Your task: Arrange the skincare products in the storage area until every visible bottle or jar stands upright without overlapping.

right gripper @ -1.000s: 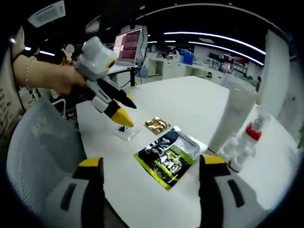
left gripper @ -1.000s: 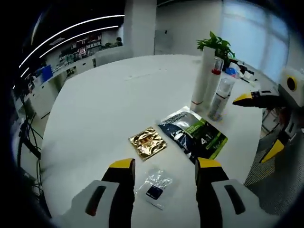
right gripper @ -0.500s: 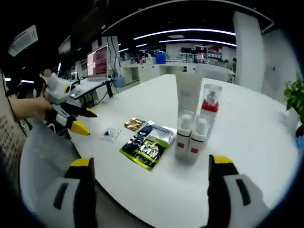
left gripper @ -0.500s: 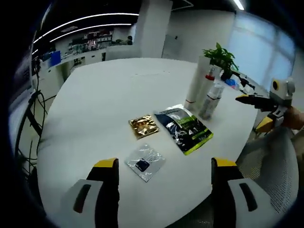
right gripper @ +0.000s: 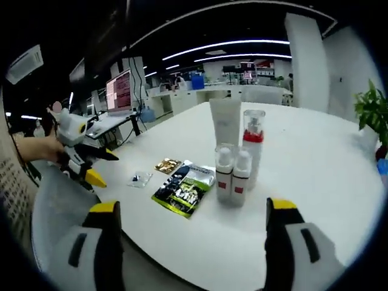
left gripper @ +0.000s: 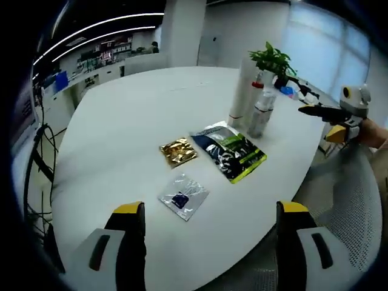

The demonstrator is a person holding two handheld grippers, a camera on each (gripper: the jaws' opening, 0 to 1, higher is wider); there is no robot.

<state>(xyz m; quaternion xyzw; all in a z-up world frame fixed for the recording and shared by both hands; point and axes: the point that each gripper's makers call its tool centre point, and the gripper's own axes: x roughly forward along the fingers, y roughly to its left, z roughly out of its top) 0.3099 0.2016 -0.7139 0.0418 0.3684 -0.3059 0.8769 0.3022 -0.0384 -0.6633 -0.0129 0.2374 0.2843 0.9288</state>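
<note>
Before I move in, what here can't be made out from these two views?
- Bottle labels: too small to read, right gripper view.
- White tube: its base is hidden behind the bottles, left gripper view.
- Clear sachet contents: too small, left gripper view.
- Dark pouch print: blurred, left gripper view.

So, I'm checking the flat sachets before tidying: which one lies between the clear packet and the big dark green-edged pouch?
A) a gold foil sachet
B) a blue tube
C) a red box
A: the gold foil sachet lies flat on the table, with the clear packet on one side and the dark pouch on the other.
</note>
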